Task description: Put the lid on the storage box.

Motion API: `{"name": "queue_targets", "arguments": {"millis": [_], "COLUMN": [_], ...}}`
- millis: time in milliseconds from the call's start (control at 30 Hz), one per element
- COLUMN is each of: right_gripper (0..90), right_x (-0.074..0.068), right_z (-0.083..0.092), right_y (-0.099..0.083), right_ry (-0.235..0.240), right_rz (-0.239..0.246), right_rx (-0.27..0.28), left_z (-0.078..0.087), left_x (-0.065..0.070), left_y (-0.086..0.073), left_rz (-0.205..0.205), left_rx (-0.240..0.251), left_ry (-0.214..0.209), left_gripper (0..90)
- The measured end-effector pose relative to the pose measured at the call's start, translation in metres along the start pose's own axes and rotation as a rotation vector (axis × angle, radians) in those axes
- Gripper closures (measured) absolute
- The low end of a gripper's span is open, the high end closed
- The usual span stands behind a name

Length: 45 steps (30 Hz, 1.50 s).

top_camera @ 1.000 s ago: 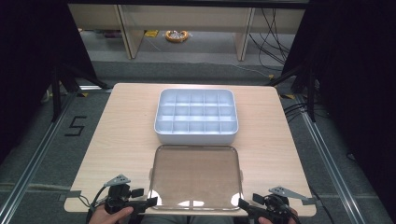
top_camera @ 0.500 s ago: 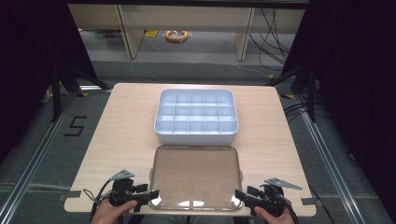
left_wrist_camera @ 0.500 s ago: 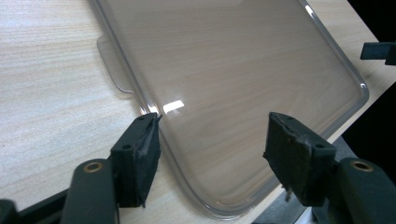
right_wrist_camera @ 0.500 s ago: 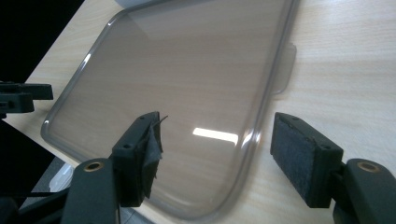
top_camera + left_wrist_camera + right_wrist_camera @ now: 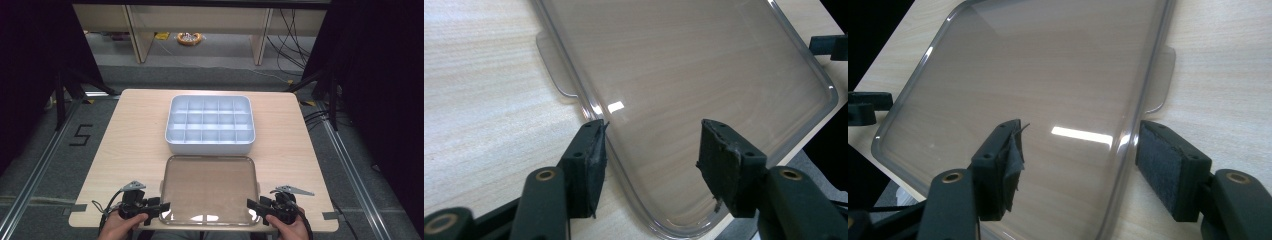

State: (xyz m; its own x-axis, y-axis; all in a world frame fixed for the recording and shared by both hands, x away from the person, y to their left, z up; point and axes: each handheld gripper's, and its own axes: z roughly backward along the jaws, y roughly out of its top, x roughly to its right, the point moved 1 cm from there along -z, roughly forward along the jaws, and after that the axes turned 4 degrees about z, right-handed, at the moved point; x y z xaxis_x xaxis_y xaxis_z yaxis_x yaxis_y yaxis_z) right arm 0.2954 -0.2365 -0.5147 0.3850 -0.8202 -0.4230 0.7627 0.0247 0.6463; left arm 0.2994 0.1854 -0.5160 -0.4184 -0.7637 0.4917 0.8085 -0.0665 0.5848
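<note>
A clear plastic lid (image 5: 209,187) lies flat on the wooden table (image 5: 135,140), close to its front edge. Behind it sits a white box (image 5: 210,125) divided into several compartments. My left gripper (image 5: 164,205) is at the lid's front left corner, and in the left gripper view it (image 5: 654,130) stands open with its jaws astride the lid's rim (image 5: 596,112). My right gripper (image 5: 251,204) is at the front right corner. In the right gripper view it (image 5: 1080,130) is open too, with the lid's edge (image 5: 1128,135) between its jaws.
Small tabs stick out from the lid's sides (image 5: 555,75) (image 5: 1162,80). Bare table lies to the left and right of the box. Shelving legs and cables (image 5: 295,30) stand on the floor beyond the table's far edge. Dark curtains flank both sides.
Both grippers have slid inward along the front edge, and their jaws now reach the lid's front corners. The lid and the box have not moved.
</note>
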Motion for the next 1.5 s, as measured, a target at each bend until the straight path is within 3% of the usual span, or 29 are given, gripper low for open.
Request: {"name": "queue_targets", "arguments": {"millis": [33, 67, 100, 333, 367, 400, 433, 467, 500, 567, 600, 667, 700, 800, 833, 867, 900, 967, 1000, 1067, 1100, 1133, 1267, 1300, 1333, 1367, 1400, 1433, 1500], "right_gripper": [36.3, 36.2, 35.8, 33.2, 33.0, 33.0, 35.0, 36.5, 37.7, 39.5, 40.6, 43.0, 44.3, 49.1, 51.4, 55.3, 57.5, 58.7, 62.5, 62.5, 62.5, 62.4, 61.7, 61.5, 61.5, 61.5, 61.4, 61.4, 61.5], "right_x": [0.0, -0.002, 0.001, 0.001, -0.001, -0.001, 0.001, 0.002, 0.008, 0.008, 0.005, 0.008, 0.008, 0.012, 0.012, 0.013, 0.012, 0.01, 0.008, 0.009, 0.006, 0.006, -0.006, -0.009, -0.01, -0.017, -0.019, -0.019, -0.025], "right_z": [0.0, -0.001, -0.002, -0.005, -0.003, -0.003, 0.0, -0.001, -0.002, -0.001, 0.002, 0.002, 0.003, 0.003, 0.005, 0.003, 0.003, 0.003, 0.004, 0.007, 0.009, 0.011, 0.022, 0.025, 0.026, 0.029, 0.031, 0.031, 0.036], "right_y": [0.0, 0.0, 0.0, 0.0, -0.002, -0.002, -0.002, -0.003, -0.005, -0.005, -0.005, -0.007, -0.008, -0.011, -0.011, -0.013, -0.014, -0.014, -0.012, -0.013, -0.013, -0.014, -0.013, -0.012, -0.011, -0.01, -0.009, -0.009, -0.007], "right_ry": [0.008, 0.005, 0.004, -0.004, 0.019, 0.019, 0.054, 0.061, 0.059, 0.065, 0.083, 0.081, 0.11, 0.144, 0.153, 0.157, 0.182, 0.155, 0.123, 0.138, 0.14, 0.14, 0.138, 0.139, 0.144, 0.143, 0.123, 0.123, 0.13], "right_rz": [-0.003, -0.048, -0.009, -0.035, -0.135, -0.135, -0.221, -0.23, -0.181, -0.207, -0.261, -0.248, -0.292, -0.316, -0.35, -0.346, -0.351, -0.322, -0.224, -0.15, -0.162, -0.111, -0.011, -0.014, 0.058, 0.026, 0.088, 0.088, 0.155], "right_rx": [-0.002, -0.011, 0.002, 0.011, 0.026, 0.026, 0.018, 0.033, 0.051, 0.04, 0.027, 0.039, 0.033, 0.051, 0.016, 0.04, 0.018, 0.016, 0.023, 0.038, 0.035, 0.048, 0.088, 0.084, 0.107, 0.091, 0.109, 0.109, 0.131], "left_z": [-0.001, -0.001, -0.003, -0.004, -0.004, -0.004, -0.003, -0.003, -0.003, -0.003, -0.003, -0.002, -0.002, -0.002, -0.001, -0.002, -0.002, -0.002, -0.002, -0.002, -0.001, -0.001, -0.001, -0.001, -0.003, -0.003, -0.004, -0.004, -0.004], "left_x": [-0.001, -0.002, -0.002, -0.003, -0.002, -0.002, -0.003, -0.002, -0.002, -0.002, -0.003, -0.003, -0.003, -0.003, -0.003, -0.003, -0.002, -0.002, -0.002, -0.003, -0.003, -0.003, -0.002, -0.002, 0.0, 0.001, 0.001, 0.001, 0.0], "left_y": [0.0, 0.0, 0.0, 0.0, 0.0, 0.0, -0.001, -0.001, -0.001, -0.001, -0.001, -0.001, -0.002, -0.002, -0.002, -0.002, -0.003, -0.003, -0.003, -0.003, -0.003, -0.003, -0.003, -0.003, -0.003, -0.003, -0.003, -0.003, -0.001], "left_rz": [0.005, -0.004, 0.015, 0.026, 0.031, 0.031, 0.016, 0.016, 0.015, 0.009, 0.005, 0.006, 0.007, 0.011, 0.01, 0.009, 0.005, -0.003, -0.014, -0.009, -0.01, -0.013, -0.007, -0.007, -0.005, -0.011, -0.015, -0.015, 0.011], "left_rx": [-0.01, -0.026, -0.013, -0.004, -0.002, -0.002, -0.005, -0.005, -0.003, 0.0, -0.001, -0.002, -0.004, 0.002, -0.003, -0.002, -0.001, -0.003, -0.003, -0.005, -0.008, -0.009, -0.015, -0.015, -0.002, 0.001, 0.004, 0.004, 0.016], "left_ry": [0.006, 0.006, 0.004, 0.001, 0.007, 0.007, 0.006, 0.006, 0.007, 0.009, 0.01, 0.008, 0.011, 0.009, 0.008, 0.004, 0.006, 0.008, 0.009, -0.001, -0.003, -0.007, -0.022, -0.022, 0.0, 0.007, 0.014, 0.014, 0.015], "left_gripper": [44.4, 44.2, 43.8, 43.7, 43.9, 44.0, 44.4, 44.6, 44.6, 44.6, 44.6, 44.2, 44.0, 44.0, 44.1, 44.4, 44.6, 44.2, 43.8, 42.6, 42.1, 41.2, 34.3, 32.5, 29.7, 27.3, 25.7, 25.0, 25.0]}}
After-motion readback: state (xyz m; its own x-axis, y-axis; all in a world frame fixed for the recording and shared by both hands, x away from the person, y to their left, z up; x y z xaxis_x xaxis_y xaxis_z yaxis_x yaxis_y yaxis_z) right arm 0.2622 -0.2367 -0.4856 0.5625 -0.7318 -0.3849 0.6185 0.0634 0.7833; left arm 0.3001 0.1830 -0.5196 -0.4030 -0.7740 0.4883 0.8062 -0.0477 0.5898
